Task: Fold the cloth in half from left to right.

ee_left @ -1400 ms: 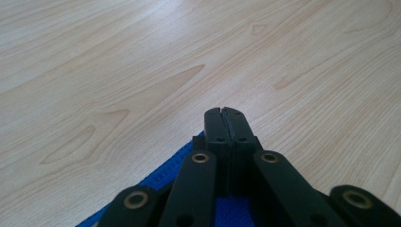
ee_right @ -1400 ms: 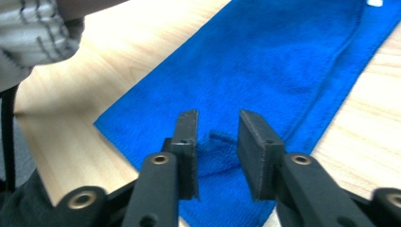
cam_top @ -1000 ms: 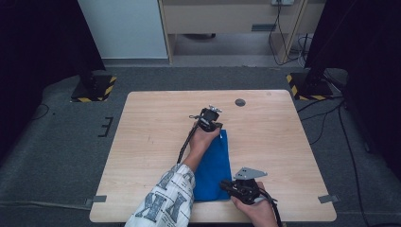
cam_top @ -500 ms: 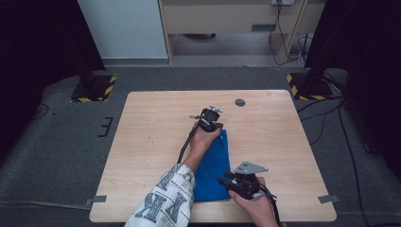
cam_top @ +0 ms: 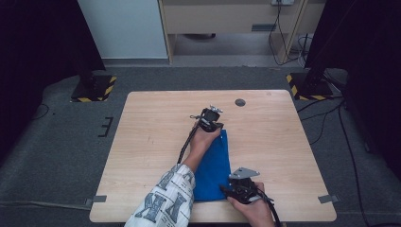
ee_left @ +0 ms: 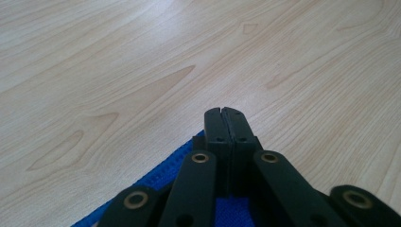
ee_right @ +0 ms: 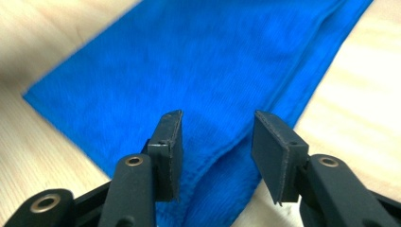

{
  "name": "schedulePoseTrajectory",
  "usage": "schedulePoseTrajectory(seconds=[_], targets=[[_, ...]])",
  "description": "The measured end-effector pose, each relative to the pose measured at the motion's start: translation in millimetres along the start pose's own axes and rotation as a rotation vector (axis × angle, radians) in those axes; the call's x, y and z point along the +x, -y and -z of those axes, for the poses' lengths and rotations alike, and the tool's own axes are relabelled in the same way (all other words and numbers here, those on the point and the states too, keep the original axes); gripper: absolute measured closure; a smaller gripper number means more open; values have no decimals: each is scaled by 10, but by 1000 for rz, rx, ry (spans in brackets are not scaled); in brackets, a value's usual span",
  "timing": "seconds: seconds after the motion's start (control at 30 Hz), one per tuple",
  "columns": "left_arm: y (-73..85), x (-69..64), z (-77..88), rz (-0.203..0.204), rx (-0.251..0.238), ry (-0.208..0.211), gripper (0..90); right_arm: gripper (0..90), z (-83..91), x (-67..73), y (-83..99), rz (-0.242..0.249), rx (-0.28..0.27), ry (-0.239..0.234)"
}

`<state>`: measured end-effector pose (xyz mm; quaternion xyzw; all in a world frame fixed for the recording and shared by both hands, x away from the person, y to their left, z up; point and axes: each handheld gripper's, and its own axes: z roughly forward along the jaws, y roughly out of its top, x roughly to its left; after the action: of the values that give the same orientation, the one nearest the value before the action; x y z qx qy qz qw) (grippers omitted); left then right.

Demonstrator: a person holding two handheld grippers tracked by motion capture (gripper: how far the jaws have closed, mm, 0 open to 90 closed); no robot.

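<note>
One blue cloth [cam_top: 213,168] lies folded into a long strip on the wooden table [cam_top: 151,123], running from near the middle toward the person's edge. It looks soft, light and limp, so it will sag and unfold wherever it is not held; the doubled hems and corners give the firmest bite, while the flat middle would only bunch up.

At the far corner, the left gripper [ee_left: 222,113] has its jaws pressed together. In the left gripper view the cloth's corner [ee_left: 189,165] sits right under them, and a thin layer seems to be pinched there, though the jaws hide the actual contact, so I would not swear to it. In the high view that left gripper [cam_top: 210,119] points away from the person, the left hand [cam_top: 204,142] resting over the cloth, a patterned sleeve [cam_top: 165,201] behind it.

At the near end, the right gripper [ee_right: 215,137] has just been opening; its jaws stand apart with a folded edge of the cloth [ee_right: 222,61] lying below and between them, no pad pressing on it. From above, the right gripper [cam_top: 236,190] is angled in from the table's near edge toward the cloth's near right corner.
</note>
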<state>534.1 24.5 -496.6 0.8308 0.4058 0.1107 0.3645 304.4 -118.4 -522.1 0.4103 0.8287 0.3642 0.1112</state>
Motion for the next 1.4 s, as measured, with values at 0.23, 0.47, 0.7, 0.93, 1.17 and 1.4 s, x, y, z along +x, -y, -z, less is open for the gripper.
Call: schedulePoseTrajectory(seconds=[0.23,0.47,0.7,0.93,1.17,1.4], targets=[[-5,-3,9,4,-8,0,893,832,-12,30,20,41,-2,13],[-7,-7,13,3,-8,4,892,893,62,46,-15,46,-35,5],[-10,-56,-43,-4,4,8,891,892,86,40,32,30,-17,-5],[-22,-36,-26,-6,-37,-18,490,513,111,-34,-11,-8,-67,-4],[-54,16,140,-55,-58,-7,256,355,102,-237,-73,-34,-100,28],[-41,82,292,-41,-56,-21,127,210,17,-498,-228,-78,-123,32]])
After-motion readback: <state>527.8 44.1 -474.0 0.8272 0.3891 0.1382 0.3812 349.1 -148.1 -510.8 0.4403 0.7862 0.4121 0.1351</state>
